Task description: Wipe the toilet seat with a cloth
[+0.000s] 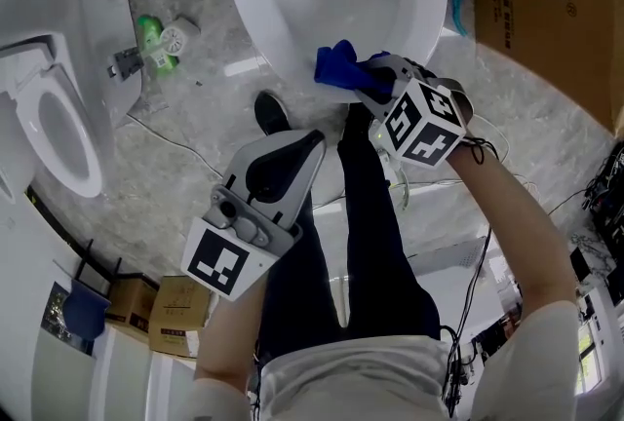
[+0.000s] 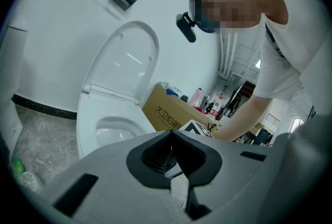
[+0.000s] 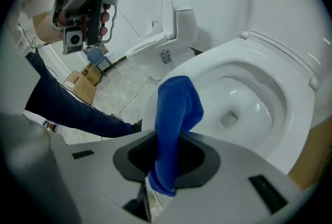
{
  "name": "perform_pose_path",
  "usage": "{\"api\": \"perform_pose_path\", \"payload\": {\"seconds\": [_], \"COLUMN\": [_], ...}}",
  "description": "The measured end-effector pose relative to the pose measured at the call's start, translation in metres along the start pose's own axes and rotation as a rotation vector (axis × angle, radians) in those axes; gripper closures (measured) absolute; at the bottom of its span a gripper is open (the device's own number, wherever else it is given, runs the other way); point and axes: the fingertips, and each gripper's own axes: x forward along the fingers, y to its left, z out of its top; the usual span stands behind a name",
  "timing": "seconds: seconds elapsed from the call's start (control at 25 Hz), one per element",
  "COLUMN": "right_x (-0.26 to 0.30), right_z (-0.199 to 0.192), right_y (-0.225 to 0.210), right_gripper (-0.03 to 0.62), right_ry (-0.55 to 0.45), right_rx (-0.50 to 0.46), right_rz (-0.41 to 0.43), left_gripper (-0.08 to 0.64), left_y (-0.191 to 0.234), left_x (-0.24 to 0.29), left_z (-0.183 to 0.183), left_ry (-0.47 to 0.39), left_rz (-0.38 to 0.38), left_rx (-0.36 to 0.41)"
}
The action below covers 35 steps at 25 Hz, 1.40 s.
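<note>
A white toilet with its seat (image 1: 263,19) fills the top of the head view, its lid up. A blue cloth (image 1: 338,66) lies against the seat's front rim, and my right gripper (image 1: 369,80) is shut on it. In the right gripper view the cloth (image 3: 176,109) sticks up from between the jaws over the seat rim (image 3: 207,70). My left gripper (image 1: 310,142) is held back from the bowl above the person's legs, shut with nothing in it. In its own view the left gripper (image 2: 172,136) points at the toilet seat (image 2: 91,114).
A second toilet (image 1: 49,127) stands at the left. A green bottle (image 1: 151,39) and cables lie on the marble floor between the two. A large cardboard box (image 1: 546,0) stands at the upper right, and small boxes (image 1: 175,312) at the lower left.
</note>
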Motion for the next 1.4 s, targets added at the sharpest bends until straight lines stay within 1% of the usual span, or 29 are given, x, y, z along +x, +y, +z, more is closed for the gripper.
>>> {"api": "perform_pose_path", "payload": {"seconds": [0.24, 0.48, 0.76, 0.96, 1.12, 1.4], "right_x": [-0.01, -0.022, -0.032, -0.042, -0.046, -0.053], "right_z": [-0.014, -0.03, -0.044, -0.054, -0.059, -0.065], "right_y": [-0.006, -0.012, -0.024, -0.037, -0.049, -0.073], "right_gripper": [0.515, 0.515, 0.515, 0.515, 0.515, 0.515], "right_ry": [-0.006, -0.016, -0.018, -0.032, -0.026, -0.027], "right_rx": [0.014, 0.052, 0.086, 0.121, 0.119, 0.156], "right_rz": [-0.016, -0.048, -0.069, -0.095, -0.122, -0.164], "left_gripper": [0.551, 0.551, 0.551, 0.551, 0.551, 0.551], "left_y": [-0.008, -0.014, -0.022, -0.027, -0.029, -0.029], "left_x": [0.013, 0.022, 0.027, 0.033, 0.035, 0.035], "left_z": [0.003, 0.006, -0.001, -0.002, -0.004, -0.01], "left_ry": [0.005, 0.009, 0.032, 0.035, 0.03, 0.031], "left_rz": [-0.012, -0.024, -0.038, -0.039, -0.04, -0.039], "left_rx": [0.012, 0.019, 0.019, 0.02, 0.018, 0.014]}}
